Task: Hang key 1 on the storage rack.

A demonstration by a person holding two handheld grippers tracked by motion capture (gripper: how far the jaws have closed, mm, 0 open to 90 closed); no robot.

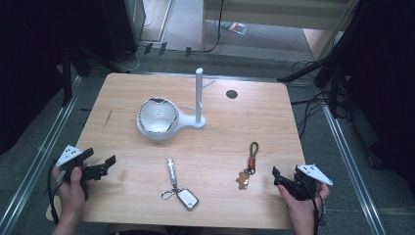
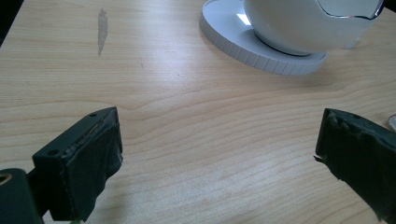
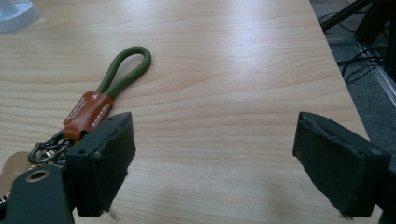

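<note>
High view. Wooden table (image 1: 235, 117), pale grain. Near the middle, a white stand (image 1: 198, 100) with an upright post, and a white bowl (image 1: 157, 116) seated on its round base. Near front edge, centre: a silver keychain (image 1: 179, 188) with a small cylinder and a flat tag. To its right, well apart from it: a green-loop keychain (image 1: 248, 165) with an orange leather band and a brown charm, lying flat. Left gripper (image 1: 100, 169) held at the front left corner, jaws spread, nothing between them. Right gripper (image 1: 283, 182) held at the front right, near the green-loop keychain but apart from it.

Left gripper view. Left gripper (image 2: 215, 154): two black jaws wide apart over bare wood. The bowl (image 2: 299, 23) and the ribbed base of the stand (image 2: 261, 53) lie ahead at upper right.

Right gripper view. Right gripper (image 3: 212, 158): jaws spread, bare table between them. The green-loop keychain (image 3: 105, 98) lies just outside the jaw at left, the loop pointing away, the chain links and charm partly hidden behind that jaw.
</note>
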